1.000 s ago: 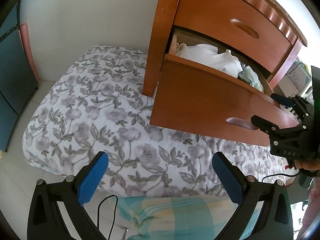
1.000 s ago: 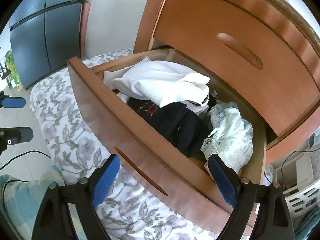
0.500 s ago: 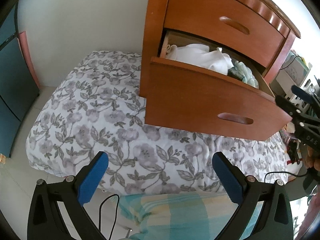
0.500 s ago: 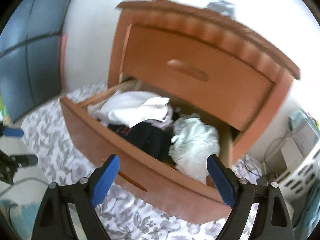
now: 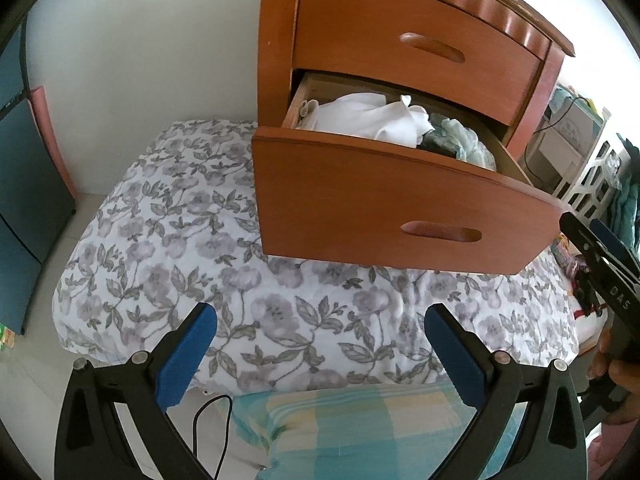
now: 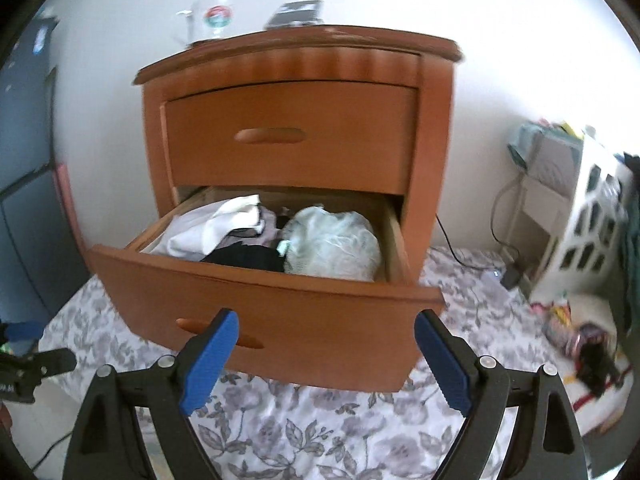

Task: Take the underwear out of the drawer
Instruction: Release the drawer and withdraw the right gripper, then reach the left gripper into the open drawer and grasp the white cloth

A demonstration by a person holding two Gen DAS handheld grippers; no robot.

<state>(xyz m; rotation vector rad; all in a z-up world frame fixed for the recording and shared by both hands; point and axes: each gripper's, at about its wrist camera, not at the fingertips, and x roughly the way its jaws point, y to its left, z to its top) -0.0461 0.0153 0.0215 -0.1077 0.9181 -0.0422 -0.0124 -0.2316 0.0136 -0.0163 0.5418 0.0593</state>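
A wooden nightstand has its lower drawer (image 6: 280,320) (image 5: 384,208) pulled out. Inside lie white cloth (image 6: 216,228), a black garment (image 6: 248,258) and a pale green lacy bundle (image 6: 332,246) (image 5: 468,140). My right gripper (image 6: 326,354) hangs in front of the drawer face, below its rim, its jaws opening with nothing between them. My left gripper (image 5: 320,354) stands open and empty over the floral bedding, well short of the drawer. The right gripper (image 5: 600,264) also shows at the right edge of the left wrist view.
The floral bedspread (image 5: 180,240) lies under the drawer. A glass (image 6: 212,16) and a dark item (image 6: 298,14) stand on the nightstand top. A white lattice basket (image 6: 592,220) and cables are at the right. A dark cabinet (image 5: 20,184) is at the left.
My right gripper has pulled back from above the drawer and rolled level, so the whole nightstand now shows. The left gripper has drifted back a little.
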